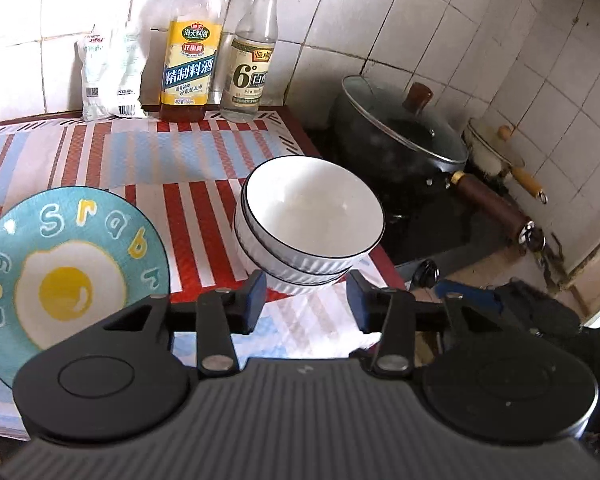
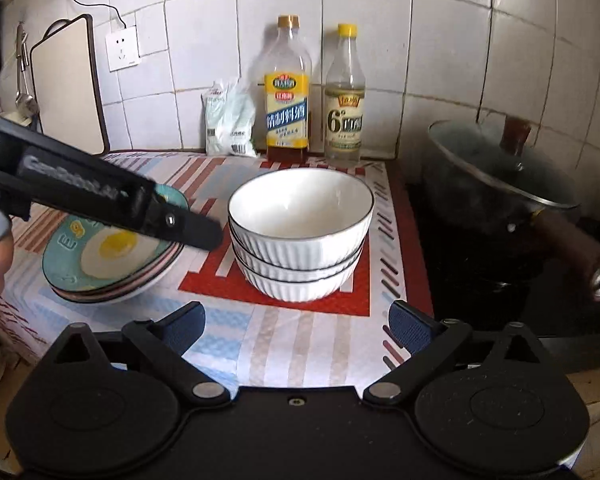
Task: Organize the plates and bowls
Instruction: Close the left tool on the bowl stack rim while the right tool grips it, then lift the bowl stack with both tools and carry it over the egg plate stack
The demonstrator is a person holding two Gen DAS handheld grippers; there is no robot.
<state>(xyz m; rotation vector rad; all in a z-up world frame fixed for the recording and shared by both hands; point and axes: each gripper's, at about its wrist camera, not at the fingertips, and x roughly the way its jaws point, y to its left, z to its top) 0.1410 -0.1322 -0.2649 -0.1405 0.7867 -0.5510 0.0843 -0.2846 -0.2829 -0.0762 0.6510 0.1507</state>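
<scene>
A stack of three white ribbed bowls with dark rims stands on the striped mat; it also shows in the left wrist view. A stack of plates topped by a teal fried-egg plate sits left of it, also in the left wrist view. My left gripper is open and empty, just short of the bowls; its body reaches over the plates in the right wrist view. My right gripper is open and empty, in front of the bowls.
Two bottles and a white bag stand against the tiled wall. A black lidded pan with a wooden handle sits on the stove at right. A cutting board leans at left.
</scene>
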